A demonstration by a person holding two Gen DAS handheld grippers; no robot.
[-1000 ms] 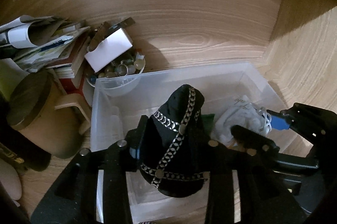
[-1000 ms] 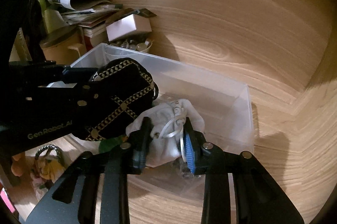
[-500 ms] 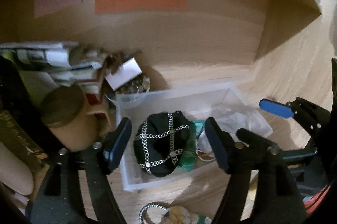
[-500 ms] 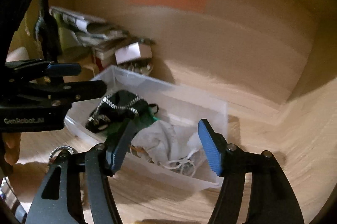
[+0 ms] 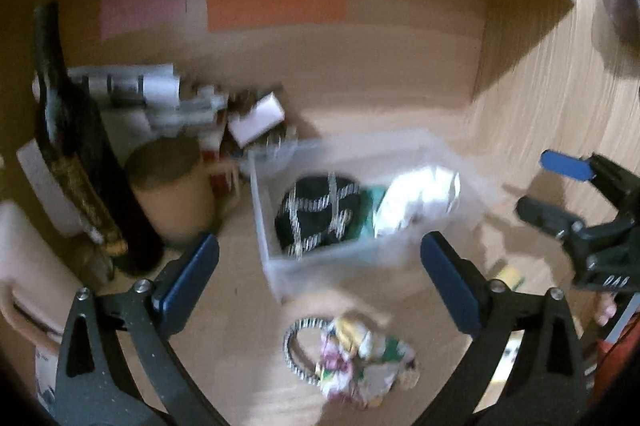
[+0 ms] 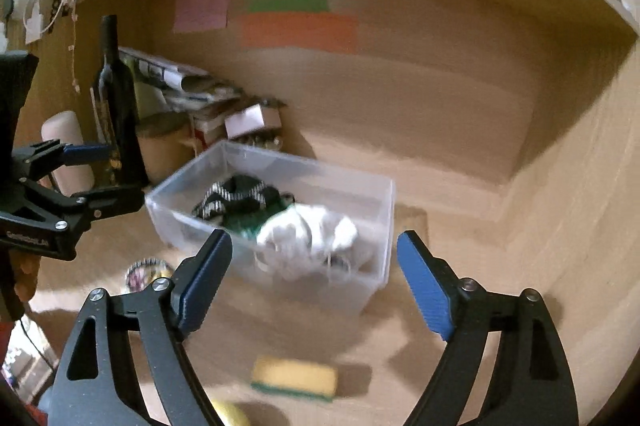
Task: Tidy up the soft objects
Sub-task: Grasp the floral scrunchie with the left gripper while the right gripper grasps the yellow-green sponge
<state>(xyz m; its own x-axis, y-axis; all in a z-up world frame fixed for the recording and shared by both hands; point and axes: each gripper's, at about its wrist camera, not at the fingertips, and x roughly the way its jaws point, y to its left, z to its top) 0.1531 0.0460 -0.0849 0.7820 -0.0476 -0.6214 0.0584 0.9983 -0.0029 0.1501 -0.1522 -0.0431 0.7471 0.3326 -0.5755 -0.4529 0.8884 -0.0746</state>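
Soft objects already lie in the clear bin [image 6: 372, 222]: the black studded pouch [image 5: 320, 214] toward its left end and the white cloth bundle [image 6: 308, 238] toward its right. Your left gripper [image 5: 320, 278] and right gripper [image 6: 316, 278] both hang spread wide and empty above the wooden shelf. Next, judge the floral pouch [image 5: 360, 362] just in front of the bin as yours to take: lower the left gripper squarely over it, pinch the fabric's bulk, not its striped ring [image 5: 298, 350]. The yellow sponge [image 6: 294, 378] suits the right.
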